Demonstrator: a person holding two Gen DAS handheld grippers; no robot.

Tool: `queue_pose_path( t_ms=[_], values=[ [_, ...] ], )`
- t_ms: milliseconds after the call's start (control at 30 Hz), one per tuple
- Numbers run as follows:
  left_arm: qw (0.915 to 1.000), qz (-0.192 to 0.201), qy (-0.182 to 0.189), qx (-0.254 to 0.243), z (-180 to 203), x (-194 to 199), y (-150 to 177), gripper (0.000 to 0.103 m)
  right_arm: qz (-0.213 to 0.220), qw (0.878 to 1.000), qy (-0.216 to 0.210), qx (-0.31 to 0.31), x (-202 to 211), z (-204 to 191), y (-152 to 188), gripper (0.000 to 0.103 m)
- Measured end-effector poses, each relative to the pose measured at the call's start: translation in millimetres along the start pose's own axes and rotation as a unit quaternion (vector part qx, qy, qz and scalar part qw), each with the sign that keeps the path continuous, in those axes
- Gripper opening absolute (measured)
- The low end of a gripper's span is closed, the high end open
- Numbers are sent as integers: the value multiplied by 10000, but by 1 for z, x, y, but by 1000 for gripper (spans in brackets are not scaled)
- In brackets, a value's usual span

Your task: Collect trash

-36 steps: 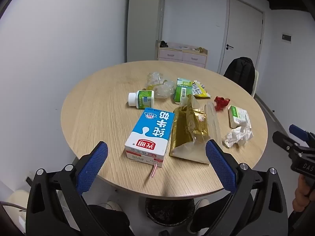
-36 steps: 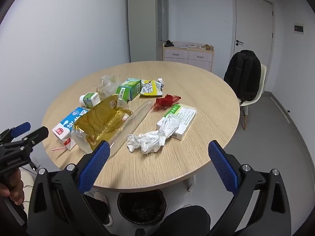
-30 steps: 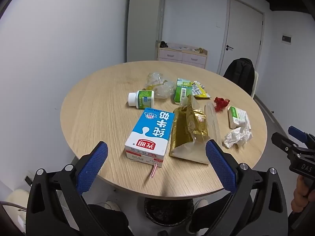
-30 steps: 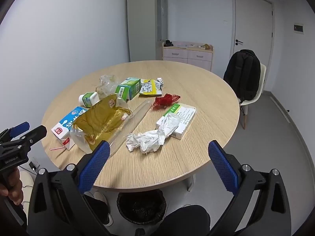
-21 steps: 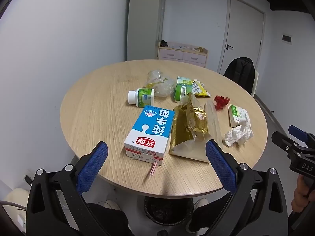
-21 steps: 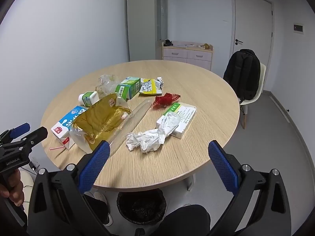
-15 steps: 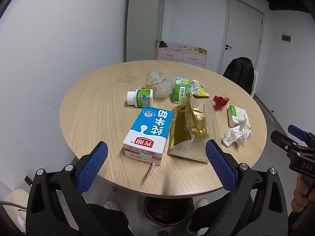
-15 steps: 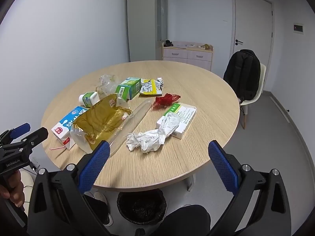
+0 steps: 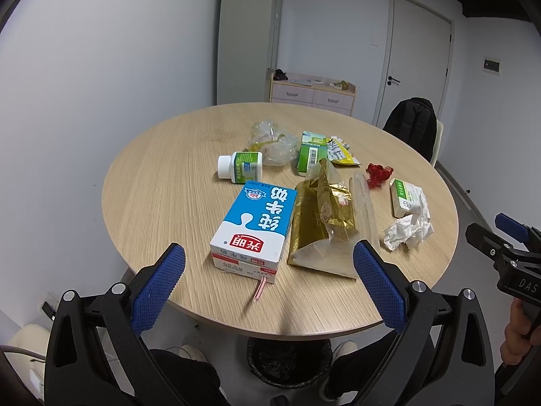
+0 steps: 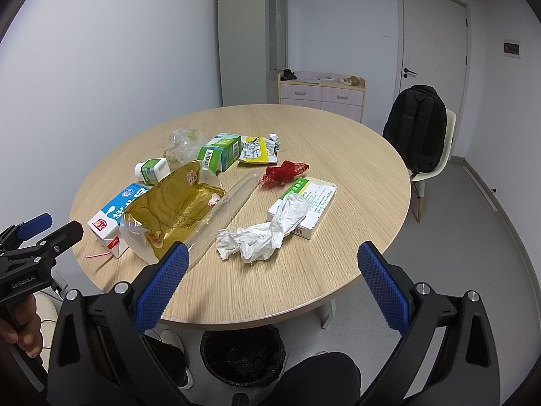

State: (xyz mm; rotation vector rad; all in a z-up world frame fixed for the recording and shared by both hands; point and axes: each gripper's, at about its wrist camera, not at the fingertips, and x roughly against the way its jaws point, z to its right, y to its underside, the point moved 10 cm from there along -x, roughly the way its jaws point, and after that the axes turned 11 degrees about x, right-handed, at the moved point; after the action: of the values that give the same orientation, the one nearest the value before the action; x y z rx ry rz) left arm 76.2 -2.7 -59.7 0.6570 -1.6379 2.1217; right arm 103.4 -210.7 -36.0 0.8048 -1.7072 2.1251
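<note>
We hold our left gripper [image 9: 263,258] and right gripper [image 10: 270,253] wide open and empty at the bottom of each frame. The trash lies mid-frame on the round table [image 9: 162,196]: milk carton [image 9: 255,225], gold bag [image 9: 319,218], crumpled tissue [image 10: 263,233]. Low in the frame, under the table, the black bin [image 10: 241,355] holds dark stuff.

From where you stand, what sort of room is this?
Probably a small office or meeting room: a round wooden table strewn with litter, a plain white closed door, a pale pink drawer unit against the wall, and a black backpack resting on a cream chair.
</note>
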Motion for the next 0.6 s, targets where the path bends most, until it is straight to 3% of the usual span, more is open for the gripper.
queue_pose_path(
  t_ms=[600],
  values=[
    [10000,-34,-29,2,-2,-5,-1,97,-3,10000,22,-35,1,1,0,96]
  ],
)
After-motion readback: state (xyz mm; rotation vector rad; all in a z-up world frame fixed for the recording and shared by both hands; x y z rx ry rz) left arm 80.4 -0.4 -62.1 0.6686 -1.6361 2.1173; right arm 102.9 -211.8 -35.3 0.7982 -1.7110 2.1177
